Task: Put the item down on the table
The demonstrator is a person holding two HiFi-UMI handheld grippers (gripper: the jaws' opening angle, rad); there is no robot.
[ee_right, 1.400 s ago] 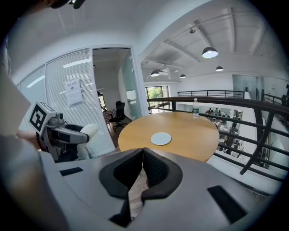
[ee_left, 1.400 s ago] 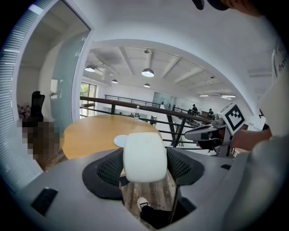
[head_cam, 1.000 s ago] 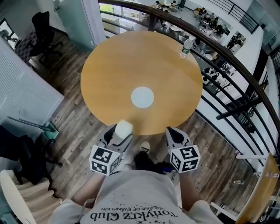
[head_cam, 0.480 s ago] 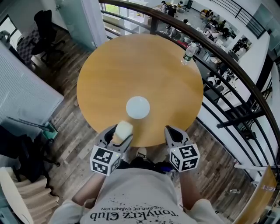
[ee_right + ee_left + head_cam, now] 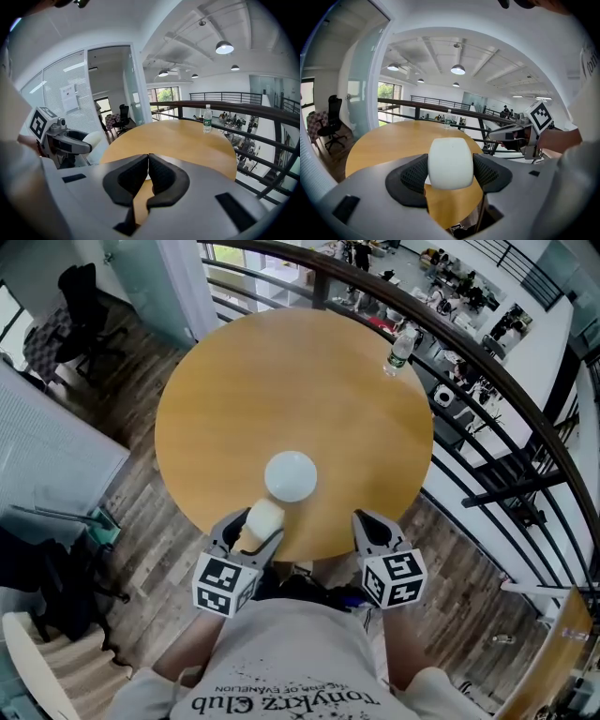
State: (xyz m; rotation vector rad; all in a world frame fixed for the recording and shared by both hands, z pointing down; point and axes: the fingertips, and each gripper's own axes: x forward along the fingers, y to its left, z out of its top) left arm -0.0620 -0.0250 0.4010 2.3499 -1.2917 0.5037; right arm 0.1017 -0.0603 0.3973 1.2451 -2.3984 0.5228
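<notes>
Smooth cream-white rounded item (image 5: 451, 162) in the left claw (image 5: 255, 527).
Upright, squeezed at both sides between the claw's dark pads (image 5: 415, 176).

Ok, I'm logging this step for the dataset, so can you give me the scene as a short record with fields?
table: round, wooden
left gripper: jaws shut on white rounded item, at the table's near edge
right gripper: jaws together, empty
on table: white disc near middle; water bottle at far edge
task: item not yet set down
</notes>
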